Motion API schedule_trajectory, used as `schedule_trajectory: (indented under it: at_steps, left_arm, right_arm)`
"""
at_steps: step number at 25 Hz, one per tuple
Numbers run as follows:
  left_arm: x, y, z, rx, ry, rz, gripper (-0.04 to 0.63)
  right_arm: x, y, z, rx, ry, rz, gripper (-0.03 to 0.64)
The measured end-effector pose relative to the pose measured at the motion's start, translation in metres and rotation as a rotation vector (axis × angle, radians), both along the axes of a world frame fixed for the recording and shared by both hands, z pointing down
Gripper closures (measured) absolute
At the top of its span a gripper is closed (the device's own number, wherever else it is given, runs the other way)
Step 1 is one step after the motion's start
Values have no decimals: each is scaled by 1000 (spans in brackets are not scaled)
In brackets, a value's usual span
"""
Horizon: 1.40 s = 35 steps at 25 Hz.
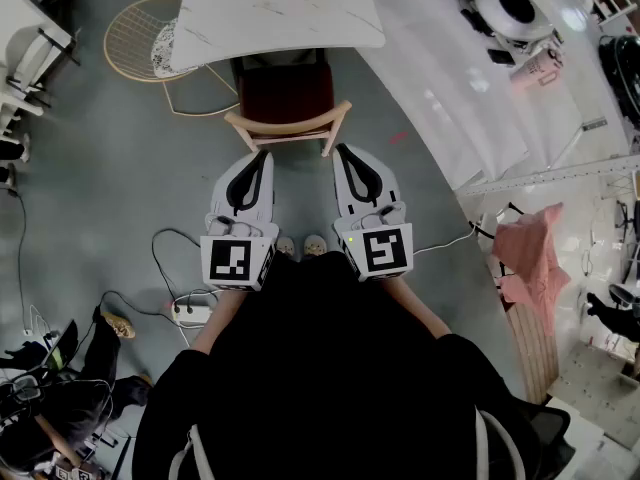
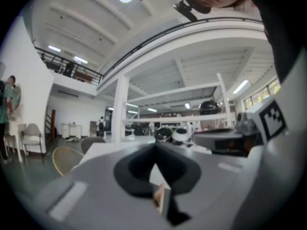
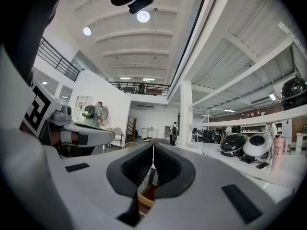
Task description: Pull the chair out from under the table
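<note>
A chair (image 1: 288, 120) with a curved wooden back and a dark red seat stands tucked under the white marble table (image 1: 280, 8). Both grippers are held level just in front of the chair's back, tips toward it. The left gripper (image 1: 263, 156) is shut and empty near the back's left end. The right gripper (image 1: 339, 149) is shut and empty near its right end. Whether either tip touches the wood cannot be told. A sliver of the chair's wood (image 2: 159, 198) shows below the closed jaws in the left gripper view, and the wood (image 3: 144, 199) shows likewise in the right gripper view.
A round wicker chair (image 1: 138, 34) stands left of the table. A long white counter (image 1: 480, 88) with appliances runs along the right. A pink cloth (image 1: 528, 250) hangs at the right. A power strip (image 1: 190, 313) and cables lie on the grey floor at the left, near my feet (image 1: 300, 245).
</note>
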<state>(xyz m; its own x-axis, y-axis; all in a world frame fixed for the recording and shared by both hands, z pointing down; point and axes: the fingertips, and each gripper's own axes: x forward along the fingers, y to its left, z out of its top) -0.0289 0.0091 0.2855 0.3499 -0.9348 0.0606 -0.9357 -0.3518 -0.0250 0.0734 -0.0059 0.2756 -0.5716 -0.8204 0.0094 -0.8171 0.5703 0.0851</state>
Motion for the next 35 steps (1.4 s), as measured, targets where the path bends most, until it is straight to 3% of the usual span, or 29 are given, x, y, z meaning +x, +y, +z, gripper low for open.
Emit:
schedule_trajectory:
  at_steps: [11,26,35]
  left_arm:
    - [6,-2,1,-1,-6,6,589]
    - [7,-13,8,-13,7,-75,589]
    - [-7,-49,23,-36,13,-83,589]
  right_arm:
    - [5,-3,4,-10,7,6,594]
    - [16,-18,10,-26,21,-42,594]
    - [6,-56,23,-24,30,-53,594]
